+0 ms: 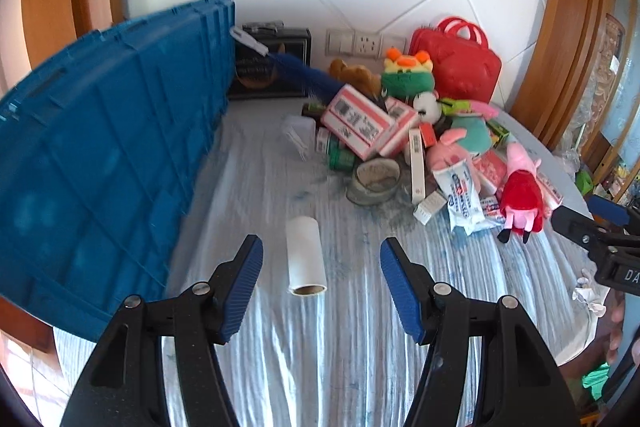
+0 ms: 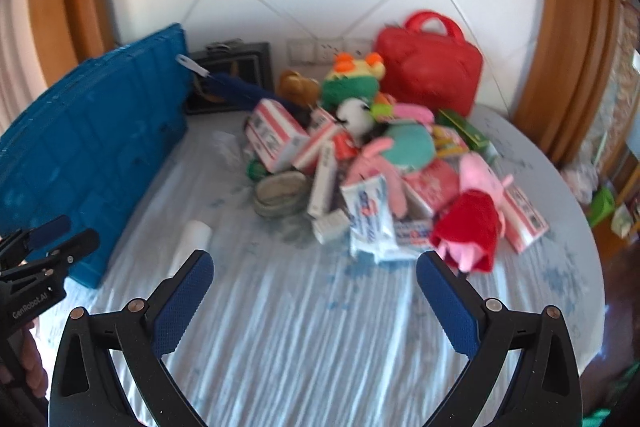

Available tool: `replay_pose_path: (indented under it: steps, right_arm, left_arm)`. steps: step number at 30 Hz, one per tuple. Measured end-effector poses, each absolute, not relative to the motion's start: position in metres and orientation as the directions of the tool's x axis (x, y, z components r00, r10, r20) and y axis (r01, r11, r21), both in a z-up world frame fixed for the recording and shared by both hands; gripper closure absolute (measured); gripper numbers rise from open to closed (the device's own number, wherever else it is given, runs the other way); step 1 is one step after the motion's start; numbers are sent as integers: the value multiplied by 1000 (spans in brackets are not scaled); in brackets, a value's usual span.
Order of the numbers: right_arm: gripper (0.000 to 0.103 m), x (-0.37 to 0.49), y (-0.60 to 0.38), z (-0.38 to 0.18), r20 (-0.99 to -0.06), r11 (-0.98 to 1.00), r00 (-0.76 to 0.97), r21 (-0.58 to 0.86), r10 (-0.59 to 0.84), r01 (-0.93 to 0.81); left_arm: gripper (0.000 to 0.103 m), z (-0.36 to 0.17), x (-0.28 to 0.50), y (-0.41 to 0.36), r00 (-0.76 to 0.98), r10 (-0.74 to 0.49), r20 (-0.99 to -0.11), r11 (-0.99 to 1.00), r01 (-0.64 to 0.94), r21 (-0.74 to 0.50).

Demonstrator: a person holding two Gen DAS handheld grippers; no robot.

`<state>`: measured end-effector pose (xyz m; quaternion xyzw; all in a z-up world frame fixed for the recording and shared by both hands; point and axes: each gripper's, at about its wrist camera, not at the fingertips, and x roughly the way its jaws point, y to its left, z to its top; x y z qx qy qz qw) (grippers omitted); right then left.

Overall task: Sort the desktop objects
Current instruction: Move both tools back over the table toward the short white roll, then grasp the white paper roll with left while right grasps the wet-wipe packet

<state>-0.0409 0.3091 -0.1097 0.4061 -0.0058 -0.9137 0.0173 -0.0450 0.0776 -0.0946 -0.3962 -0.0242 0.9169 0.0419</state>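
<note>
A heap of toys and boxes [image 1: 404, 135] lies at the back of the round table: pink-and-white cartons [image 1: 356, 121], plush animals, a pink pig doll in red [image 1: 522, 187], tissue packs [image 1: 460, 191]. A white paper roll [image 1: 306, 255] lies apart from it, just ahead of my left gripper [image 1: 322, 263], which stands open with nothing between its fingers. My right gripper [image 2: 316, 279] is open and empty above the bare cloth, short of the heap [image 2: 360, 167]; the pig doll [image 2: 472, 215] is near its right finger. The roll [image 2: 192, 243] sits by its left finger.
A big blue crate [image 1: 104, 155] stands along the table's left side. A red case [image 1: 460, 63] and a dark box [image 1: 272, 67] stand against the white wall. The striped cloth [image 2: 300, 327] covers the table; its curved edge [image 2: 592, 267] falls away on the right.
</note>
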Motion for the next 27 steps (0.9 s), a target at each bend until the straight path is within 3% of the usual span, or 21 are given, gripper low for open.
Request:
replay_pose_path:
  steps: [14,25,27]
  right_arm:
    - [0,-83,373,-186,-848,-997,-530,47,-3,-69]
    - [0,-126,394,-229,-873,-997,-488,59,-26,-52]
    - [4,-136,392,-234,-880,-998,-474,43,-17,-43]
  left_arm:
    - [43,-212,-110,84,-486,45,-873,-998,16,-60]
    - [42,-268,-144,75,-399,21,-917,-996,73,-54]
    - [42,-273,-150,75,-387,26,-922,-996,70,-57]
